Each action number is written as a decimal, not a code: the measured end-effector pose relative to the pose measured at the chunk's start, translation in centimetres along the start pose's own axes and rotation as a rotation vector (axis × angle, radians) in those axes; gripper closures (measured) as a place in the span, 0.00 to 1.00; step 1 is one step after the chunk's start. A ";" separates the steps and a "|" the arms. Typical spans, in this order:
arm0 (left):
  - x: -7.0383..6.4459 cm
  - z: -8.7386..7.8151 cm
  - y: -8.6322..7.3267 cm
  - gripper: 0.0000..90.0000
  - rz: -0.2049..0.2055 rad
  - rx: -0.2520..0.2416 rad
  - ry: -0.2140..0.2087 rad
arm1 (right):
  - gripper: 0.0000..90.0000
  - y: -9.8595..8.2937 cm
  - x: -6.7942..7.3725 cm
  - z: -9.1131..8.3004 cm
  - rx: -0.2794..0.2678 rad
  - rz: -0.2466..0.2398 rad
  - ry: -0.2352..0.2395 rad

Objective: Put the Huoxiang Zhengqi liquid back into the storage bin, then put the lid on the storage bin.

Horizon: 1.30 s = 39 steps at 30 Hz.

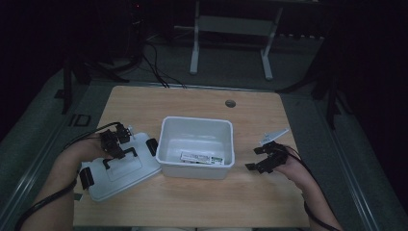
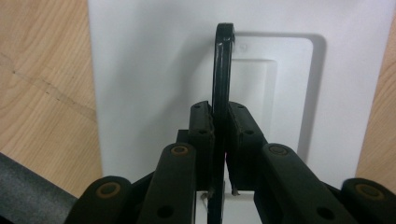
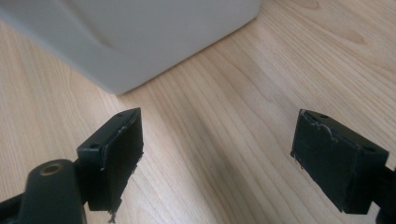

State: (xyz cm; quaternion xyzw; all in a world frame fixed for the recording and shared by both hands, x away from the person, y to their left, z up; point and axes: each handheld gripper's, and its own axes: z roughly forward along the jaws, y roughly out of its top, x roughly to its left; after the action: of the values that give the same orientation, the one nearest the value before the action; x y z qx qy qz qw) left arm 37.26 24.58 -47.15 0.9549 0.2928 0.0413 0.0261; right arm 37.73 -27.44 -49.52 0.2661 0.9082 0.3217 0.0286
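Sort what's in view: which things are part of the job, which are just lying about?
In the job:
- white lid, its black handle clamped in the left gripper
- open white bin
- right gripper, jaws apart beside the bin

Lying about:
- label strip inside the bin
- white frame legs beyond the table

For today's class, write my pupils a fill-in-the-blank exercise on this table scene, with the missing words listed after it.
1. The left gripper is shut on the lid's black ______.
2. The white lid lies on the table to the ______ of the white bin, as the high view shows it.
3. The right gripper has its jaws ______, with nothing between them.
4. Inside the bin lies a flat ______.

Missing words: handle; left; open; label
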 end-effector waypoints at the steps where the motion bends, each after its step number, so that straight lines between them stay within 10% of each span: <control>1: 0.0 0.0 0.0 0.91 0.000 0.000 0.000 | 0.18 -0.1 0.0 0.0 0.000 0.000 0.000; 13: 0.1 -1.1 -0.9 0.93 0.043 -0.006 0.001 | 0.17 -1.0 -0.1 -0.4 -0.036 0.020 0.000; 28: -0.2 -9.1 -4.2 0.93 0.029 -0.024 0.050 | 0.17 -1.2 -0.1 -0.7 -0.070 0.035 0.010; 39: -1.0 -12.7 -3.4 0.93 0.067 -0.062 0.059 | 0.17 -1.2 -0.2 -0.9 -0.076 0.044 0.007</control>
State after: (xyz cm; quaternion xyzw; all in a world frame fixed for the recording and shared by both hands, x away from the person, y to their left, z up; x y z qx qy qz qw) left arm 33.34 27.16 -34.83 0.9612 0.2600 0.0794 0.0454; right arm 37.14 -28.87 -49.56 0.2838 0.8894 0.3573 0.0285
